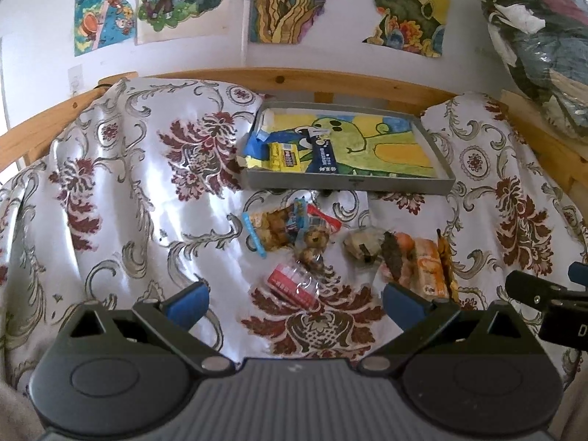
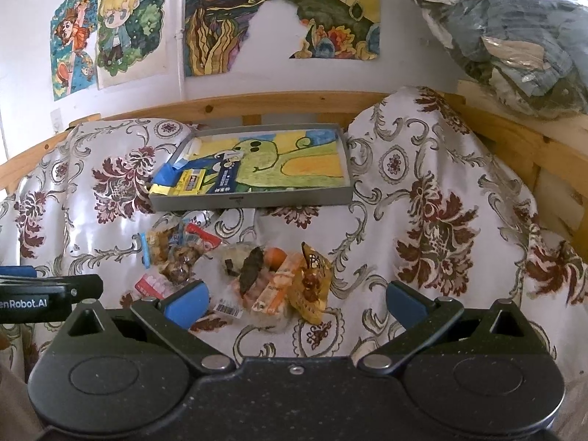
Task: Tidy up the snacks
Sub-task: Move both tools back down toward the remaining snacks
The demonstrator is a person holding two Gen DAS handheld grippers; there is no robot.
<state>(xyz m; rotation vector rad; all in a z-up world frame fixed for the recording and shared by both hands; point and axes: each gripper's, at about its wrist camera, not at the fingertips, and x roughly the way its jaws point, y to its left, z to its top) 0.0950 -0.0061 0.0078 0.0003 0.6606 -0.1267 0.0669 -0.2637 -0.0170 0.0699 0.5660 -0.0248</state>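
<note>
Floral bedspread (image 1: 121, 183) on a wooden-framed bed lies under both empty grippers, left gripper (image 1: 294, 303) and right gripper (image 2: 297, 303) with jaws apart above loose snack packets (image 1: 294, 242), which lie just before the grey tray (image 1: 349, 183) holding three more packets (image 1: 290, 154).

Both cameras look down low across the bed (image 1: 110, 169) toward the wall. Both see the grey tray (image 1: 345, 183) and the snack pile (image 2: 257, 275).

Black hand-held gripper (image 1: 294, 303) w/ blue pads (image 1: 189, 303), silver screws.
</note>
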